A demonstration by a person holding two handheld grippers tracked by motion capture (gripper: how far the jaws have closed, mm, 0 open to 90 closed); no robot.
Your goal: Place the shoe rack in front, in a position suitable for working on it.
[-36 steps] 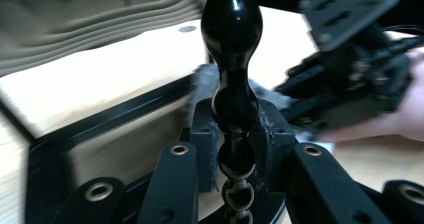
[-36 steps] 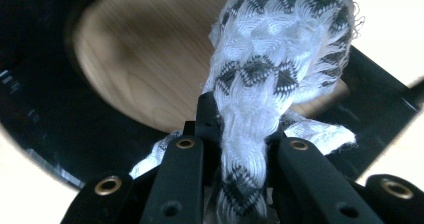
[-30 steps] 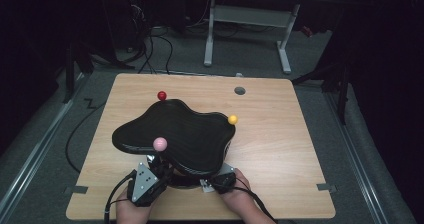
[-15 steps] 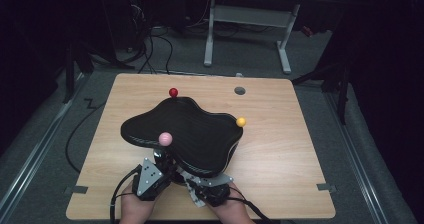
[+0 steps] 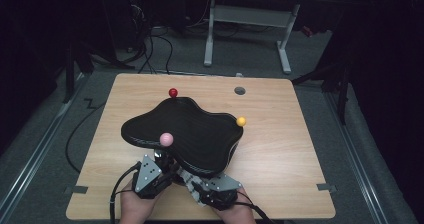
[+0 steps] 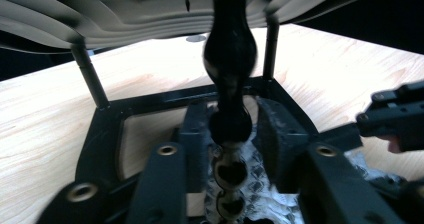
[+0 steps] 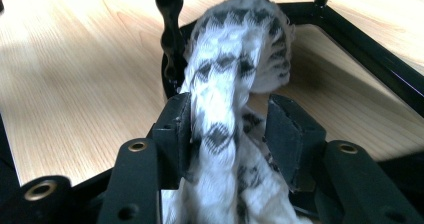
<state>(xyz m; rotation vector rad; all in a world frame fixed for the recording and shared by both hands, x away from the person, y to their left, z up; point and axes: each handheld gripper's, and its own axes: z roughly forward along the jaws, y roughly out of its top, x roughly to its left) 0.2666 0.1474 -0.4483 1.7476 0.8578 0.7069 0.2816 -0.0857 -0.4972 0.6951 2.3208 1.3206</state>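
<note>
A black stand with a wavy top [image 5: 190,131] sits on the wooden table [image 5: 280,149], with red [image 5: 173,92], yellow [image 5: 241,121] and pink [image 5: 166,139] balls at its rim. Below the top, a black turned post [image 6: 229,64] rises from the stand's base frame [image 6: 100,134]. My left gripper [image 6: 232,129] [image 5: 167,166] is shut on this post low down. A white cloth with a black pattern [image 7: 225,74] lies across the base frame. My right gripper [image 7: 227,119] [image 5: 192,184] is shut on that cloth, which runs forward from its jaws toward the post [image 7: 169,14].
The other gripper [image 6: 395,119] reaches in from the right of the left gripper view. A round grey cap [image 5: 240,90] lies in the tabletop behind the stand. Bare wood lies to the stand's right and left. Beyond the table are desk legs [image 5: 210,34] and cables on the floor.
The stand's black top and its balls have shifted right and away from me. Both hands have moved in closer together under its near edge.
</note>
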